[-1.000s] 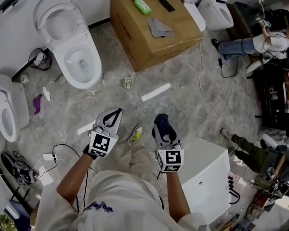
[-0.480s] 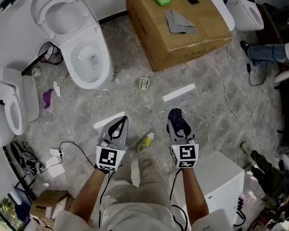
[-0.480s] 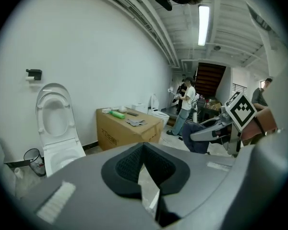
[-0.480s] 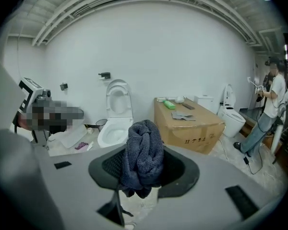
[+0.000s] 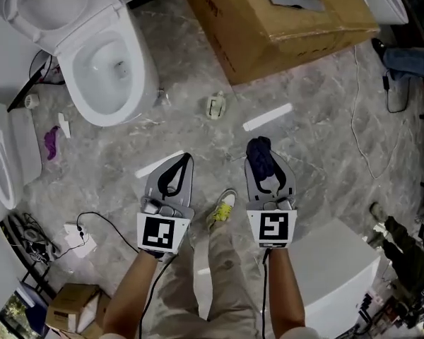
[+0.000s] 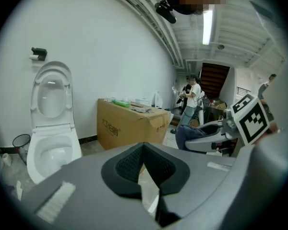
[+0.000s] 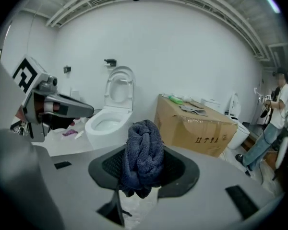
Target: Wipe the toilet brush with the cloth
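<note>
My right gripper (image 5: pixel 261 151) is shut on a bunched dark blue cloth (image 5: pixel 263 162) that sticks out past its tips. In the right gripper view the cloth (image 7: pixel 144 156) fills the gap between the jaws. My left gripper (image 5: pixel 184 159) is held level beside it, shut, with nothing between its jaws; in the left gripper view the left gripper (image 6: pixel 143 146) has its black pads meeting. Both hang over the grey marbled floor. I cannot make out a toilet brush in any view.
A white toilet (image 5: pixel 102 55) with its lid up stands ahead to the left, and a large cardboard box (image 5: pixel 268 27) ahead to the right. A second toilet (image 5: pixel 1 162) is at the far left. A white cabinet (image 5: pixel 332 274), cables (image 5: pixel 92 223) and floor litter (image 5: pixel 215 106) lie around.
The view has closed in on the toilet and box. Both grippers keep side by side, now more parallel. The cloth stays in the right gripper.
</note>
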Demonstrator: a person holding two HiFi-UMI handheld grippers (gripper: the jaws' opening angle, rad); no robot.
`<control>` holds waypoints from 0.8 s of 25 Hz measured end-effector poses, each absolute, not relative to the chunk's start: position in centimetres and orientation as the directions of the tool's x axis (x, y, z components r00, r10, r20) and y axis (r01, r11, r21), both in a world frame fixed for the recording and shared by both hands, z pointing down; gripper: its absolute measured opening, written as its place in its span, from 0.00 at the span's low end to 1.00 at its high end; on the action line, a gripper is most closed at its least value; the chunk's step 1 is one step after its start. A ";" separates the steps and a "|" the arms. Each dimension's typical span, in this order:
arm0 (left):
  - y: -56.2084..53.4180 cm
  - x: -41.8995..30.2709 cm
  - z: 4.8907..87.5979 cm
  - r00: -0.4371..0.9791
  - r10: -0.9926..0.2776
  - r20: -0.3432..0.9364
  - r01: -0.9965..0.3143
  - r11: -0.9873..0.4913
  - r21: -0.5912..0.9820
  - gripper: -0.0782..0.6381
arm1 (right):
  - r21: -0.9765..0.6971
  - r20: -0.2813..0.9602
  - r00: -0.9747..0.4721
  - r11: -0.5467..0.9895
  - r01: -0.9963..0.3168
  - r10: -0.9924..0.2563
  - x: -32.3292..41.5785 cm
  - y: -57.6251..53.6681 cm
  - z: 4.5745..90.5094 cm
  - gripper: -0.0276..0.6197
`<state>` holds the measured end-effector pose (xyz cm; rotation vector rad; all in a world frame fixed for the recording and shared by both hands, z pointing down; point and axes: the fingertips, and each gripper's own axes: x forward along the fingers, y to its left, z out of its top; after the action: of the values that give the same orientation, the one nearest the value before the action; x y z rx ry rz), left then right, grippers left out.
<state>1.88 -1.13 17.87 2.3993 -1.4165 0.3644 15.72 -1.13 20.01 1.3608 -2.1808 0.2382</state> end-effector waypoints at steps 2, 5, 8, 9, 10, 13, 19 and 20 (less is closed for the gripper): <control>-1.7 1.9 20.7 0.476 -0.788 0.390 -0.875 -0.466 0.127 0.11 | 0.159 0.536 -0.317 0.463 -0.872 -0.782 15.7 -1.7 22.8 0.30; -2.3 1.4 24.3 0.469 -0.789 0.396 -0.857 -0.515 -0.009 0.11 | 0.154 0.518 -0.289 0.419 -0.895 -0.805 16.0 -3.2 26.4 0.30; -1.9 0.6 28.5 0.431 -0.804 0.409 -0.883 -0.469 0.008 0.11 | 0.167 0.491 -0.268 0.392 -0.905 -0.829 15.9 -4.7 29.5 0.30; -1.7 0.5 29.9 0.422 -0.810 0.406 -0.894 -0.445 0.041 0.11 | 0.165 0.482 -0.265 0.384 -0.908 -0.835 15.8 -5.0 30.6 0.30; -1.4 0.6 31.2 0.417 -0.815 0.403 -0.901 -0.430 0.062 0.11 | 0.159 0.473 -0.265 0.377 -0.912 -0.840 15.7 -5.2 31.6 0.30; -0.4 0.6 35.2 0.403 -0.816 0.414 -0.910 -0.404 0.089 0.11 | 0.136 0.447 -0.272 0.366 -0.921 -0.852 15.4 -4.4 35.1 0.30; -0.4 0.8 43.1 0.526 -0.747 0.407 -0.835 -0.545 0.080 0.11 | 0.206 0.451 -0.298 0.423 -0.883 -0.841 14.8 -3.2 43.5 0.30; -1.3 0.6 44.0 0.543 -0.737 0.402 -0.813 -0.581 0.033 0.11 | 0.214 0.451 -0.311 0.440 -0.872 -0.836 14.8 -3.9 44.3 0.30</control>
<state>0.65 -1.26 44.01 2.5639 -1.3085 0.5159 14.80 -3.90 44.35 1.4334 -2.1951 0.0946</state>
